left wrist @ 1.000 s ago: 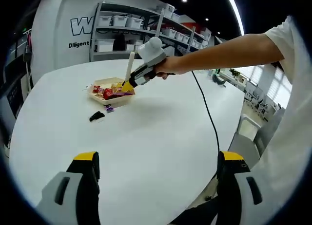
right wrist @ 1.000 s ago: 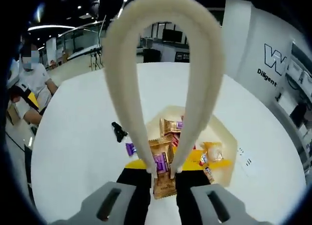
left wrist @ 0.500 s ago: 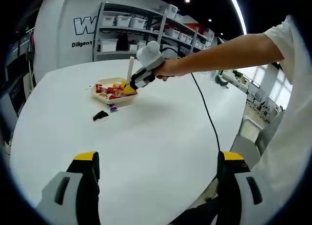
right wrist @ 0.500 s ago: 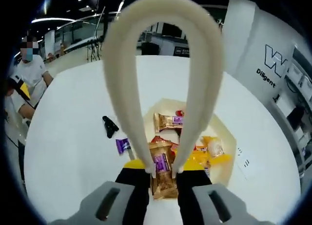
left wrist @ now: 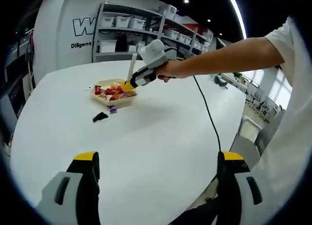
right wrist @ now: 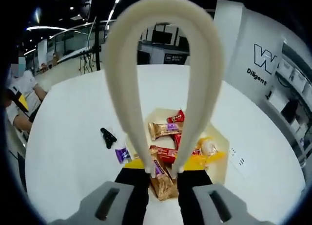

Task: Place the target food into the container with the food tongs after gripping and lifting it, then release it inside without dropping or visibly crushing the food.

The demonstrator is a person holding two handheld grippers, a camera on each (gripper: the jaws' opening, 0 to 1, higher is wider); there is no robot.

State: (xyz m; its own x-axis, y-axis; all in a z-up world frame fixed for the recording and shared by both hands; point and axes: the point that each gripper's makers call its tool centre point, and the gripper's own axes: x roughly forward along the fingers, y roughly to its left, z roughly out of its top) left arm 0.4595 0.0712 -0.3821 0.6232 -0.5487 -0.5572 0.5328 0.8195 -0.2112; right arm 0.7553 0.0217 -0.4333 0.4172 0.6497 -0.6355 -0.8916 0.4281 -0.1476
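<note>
A round white tabletop [left wrist: 161,137] carries one shallow cream tray [right wrist: 222,161] of wrapped snacks, seen in both views.

In the right gripper view, one pair of cream tongs [right wrist: 163,170] arches up from the right gripper, its two tips pinched together on a gold snack bar [right wrist: 162,178] with a purple label. The bar hangs just above the near edge of the tray, its lower part hidden between the gripper's dark jaws. About five more packets lie in the tray: one gold bar [right wrist: 163,129], one small red packet [right wrist: 176,116], one red bar [right wrist: 165,154], and a pale bun in a clear and yellow wrapper [right wrist: 208,149]; others are partly hidden behind the tongs' arms, so the count is uncertain. On the tabletop beside the tray lie one small purple packet [right wrist: 122,154] and one small black object [right wrist: 107,136], too small to identify. A small printed mark [right wrist: 239,159] sits on the tabletop on the tray's other side.

In the left gripper view, the left gripper [left wrist: 155,186] is spread wide with nothing between its two yellow-tipped jaws, well apart from the tray. A person's bare arm [left wrist: 219,57] reaches in from the right, holding the right gripper over the tray; a black cable [left wrist: 207,113] trails from it. Shelves [left wrist: 141,32] with white bins stand behind the tabletop.
</note>
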